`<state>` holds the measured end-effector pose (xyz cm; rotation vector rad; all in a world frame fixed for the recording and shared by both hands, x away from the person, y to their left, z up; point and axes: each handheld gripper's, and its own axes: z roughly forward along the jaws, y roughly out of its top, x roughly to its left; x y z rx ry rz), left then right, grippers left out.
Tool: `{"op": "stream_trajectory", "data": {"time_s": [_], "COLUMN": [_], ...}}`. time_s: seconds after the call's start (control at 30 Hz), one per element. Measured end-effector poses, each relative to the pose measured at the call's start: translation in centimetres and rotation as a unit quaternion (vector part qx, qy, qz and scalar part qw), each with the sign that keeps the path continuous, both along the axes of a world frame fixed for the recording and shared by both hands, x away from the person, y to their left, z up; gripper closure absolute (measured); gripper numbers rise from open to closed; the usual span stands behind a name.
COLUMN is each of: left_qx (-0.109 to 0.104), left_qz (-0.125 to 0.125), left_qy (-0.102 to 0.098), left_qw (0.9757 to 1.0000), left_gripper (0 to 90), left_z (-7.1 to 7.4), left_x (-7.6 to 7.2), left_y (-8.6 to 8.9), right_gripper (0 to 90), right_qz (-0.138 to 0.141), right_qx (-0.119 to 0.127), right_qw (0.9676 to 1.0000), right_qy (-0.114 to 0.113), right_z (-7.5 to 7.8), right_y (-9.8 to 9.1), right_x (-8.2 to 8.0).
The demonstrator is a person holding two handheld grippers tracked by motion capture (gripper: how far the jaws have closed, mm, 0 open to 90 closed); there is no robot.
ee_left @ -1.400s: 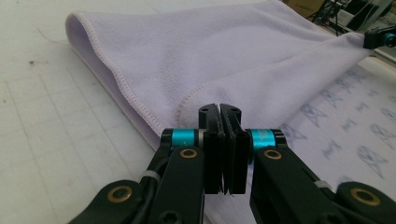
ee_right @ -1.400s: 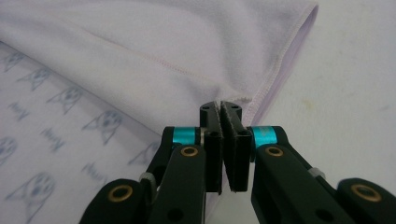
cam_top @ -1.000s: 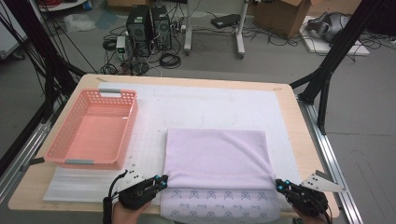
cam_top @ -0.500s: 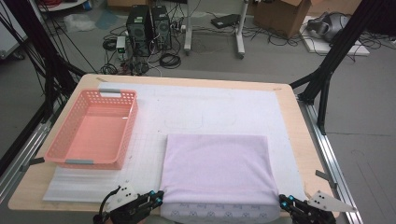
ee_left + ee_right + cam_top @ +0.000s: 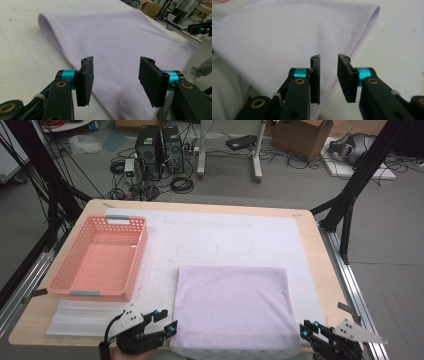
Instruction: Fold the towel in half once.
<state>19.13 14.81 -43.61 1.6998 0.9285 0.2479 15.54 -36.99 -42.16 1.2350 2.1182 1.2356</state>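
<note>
Landmark: folded lilac cloth rectangle (image 5: 232, 307), lying flat on the white mat (image 5: 225, 237) of the wooden counter (image 5: 320, 270), near its front edge.

Left of the cloth: empty pink plastic lattice basket (image 5: 100, 257), well apart.

At the cloth's front left corner: left tongs (image 5: 167, 322), jaws just parted, pads clear of the fabric, holding nothing.

At its front right corner: right tongs (image 5: 303, 330), jaws just opened a little, empty.

Status, judged: one fold laid and released. Remaining, probably: further folding, then transfer to the basket.
</note>
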Motion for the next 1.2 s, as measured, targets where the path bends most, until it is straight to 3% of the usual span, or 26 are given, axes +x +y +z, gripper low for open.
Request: {"op": "stream_trajectory", "data": {"time_s": [0.13, 0.37, 0.57, 0.6, 0.63, 0.67, 0.73, 0.8, 0.83, 0.9, 0.93, 0.97, 1.0, 1.13, 1.2], "left_qx": [-0.007, 0.011, 0.056, 0.059, 0.064, 0.073, 0.105, 0.117, 0.126, 0.121, 0.121, 0.121, 0.119, 0.103, 0.102], "left_qz": [0.012, 0.021, 0.039, 0.049, 0.050, 0.050, 0.074, 0.096, 0.102, 0.125, 0.134, 0.138, 0.135, 0.105, 0.094], "left_qy": [0.020, 0.054, 0.063, 0.070, 0.092, 0.097, 0.082, 0.079, 0.071, 0.073, 0.072, 0.071, 0.071, 0.075, 0.074], "left_qw": [0.9997, 0.9983, 0.9956, 0.9946, 0.9924, 0.9914, 0.9883, 0.9853, 0.9842, 0.9821, 0.9809, 0.9804, 0.9811, 0.9863, 0.9876], "left_gripper": [46.5, 47.4, 56.0, 56.6, 57.6, 58.0, 60.1, 65.9, 66.0, 67.5, 63.1, 57.9, 53.2, 44.9, 44.0], "left_z": [-0.4, -0.8, -1.5, -1.7, -1.8, -1.8, -1.6, -1.5, -1.6, -1.6, -1.6, -1.5, -1.5, -1.7, -1.7], "left_x": [3.6, 9.1, 12.0, 12.4, 12.8, 13.2, 13.6, 14.0, 14.0, 14.1, 14.1, 14.1, 14.1, 14.1, 14.1], "left_y": [-0.5, -1.3, -2.4, -2.5, -2.5, -2.6, -3.0, -3.3, -3.3, -3.3, -3.3, -3.2, -3.1, -3.0, -3.2], "right_gripper": [76.0, 78.4, 79.6, 79.6, 79.8, 80.2, 80.2, 80.1, 79.7, 81.4, 79.8, 70.3, 66.0, 58.2, 54.1], "right_qz": [-0.013, -0.006, -0.001, -0.003, -0.005, -0.006, -0.014, -0.028, -0.039, -0.058, -0.063, -0.071, -0.078, -0.062, -0.058], "right_qx": [-0.006, -0.024, -0.031, -0.035, -0.044, -0.044, -0.046, -0.067, -0.066, -0.054, -0.055, -0.057, -0.059, -0.025, -0.034], "right_qw": [0.9998, 0.9991, 0.9985, 0.9981, 0.9978, 0.9977, 0.9978, 0.9966, 0.9963, 0.9959, 0.9956, 0.9949, 0.9940, 0.9967, 0.9961], "right_qy": [0.009, 0.034, 0.045, 0.050, 0.050, 0.051, 0.046, 0.039, 0.039, 0.043, 0.042, 0.043, 0.048, 0.047, 0.058], "right_z": [-0.4, -1.5, -2.2, -2.4, -2.6, -2.7, -2.7, -2.7, -2.7, -2.7, -2.7, -2.6, -2.5, -2.1, -2.2], "right_y": [0.6, 2.1, 3.8, 4.0, 4.1, 4.1, 3.8, 3.4, 3.0, 2.3, 2.0, 1.8, 1.6, 1.2, 1.5], "right_x": [4.1, 9.9, 13.4, 13.9, 14.2, 14.4, 14.6, 14.7, 14.7, 14.9, 14.9, 14.8, 14.9, 14.7, 15.1]}}
